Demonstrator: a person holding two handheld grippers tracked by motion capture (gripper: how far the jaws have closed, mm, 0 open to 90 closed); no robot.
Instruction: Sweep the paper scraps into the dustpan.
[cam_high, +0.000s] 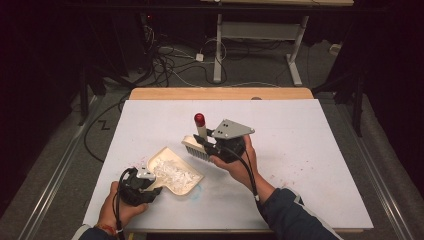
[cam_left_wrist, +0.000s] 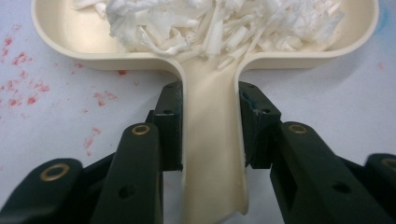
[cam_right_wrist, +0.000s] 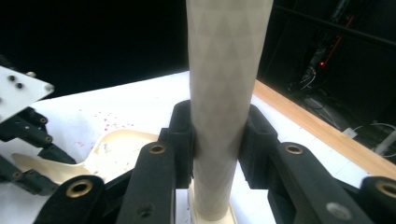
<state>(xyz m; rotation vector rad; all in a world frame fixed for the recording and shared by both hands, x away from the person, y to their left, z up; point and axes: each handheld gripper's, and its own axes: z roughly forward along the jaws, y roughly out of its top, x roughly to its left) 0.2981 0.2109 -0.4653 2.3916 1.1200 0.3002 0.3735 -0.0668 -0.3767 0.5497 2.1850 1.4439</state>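
Observation:
A cream dustpan (cam_high: 186, 186) lies at the front left of the white table (cam_high: 300, 150), and a pile of white paper shreds (cam_high: 172, 171) rests in it. My left gripper (cam_high: 152, 189) is shut on the dustpan's handle (cam_left_wrist: 212, 154), with the pan (cam_left_wrist: 60, 44) and its shreds (cam_left_wrist: 210, 23) straight ahead. My right gripper (cam_high: 206, 143) is shut on a hand brush (cam_high: 196, 149) with a red-tipped handle (cam_high: 200, 120). The brush hangs tilted just beyond the pan's far rim. In the right gripper view the pale handle (cam_right_wrist: 224, 70) stands upright between the jaws, with the dustpan (cam_right_wrist: 116, 149) below left.
Faint red specks (cam_left_wrist: 28, 60) and a blue smear (cam_high: 196, 192) mark the white table cover. A wooden strip (cam_high: 220, 93) runs along the far edge. Beyond it, desk legs (cam_high: 218, 50) and cables (cam_high: 170, 60) sit on the dark floor. White surface stretches to the right.

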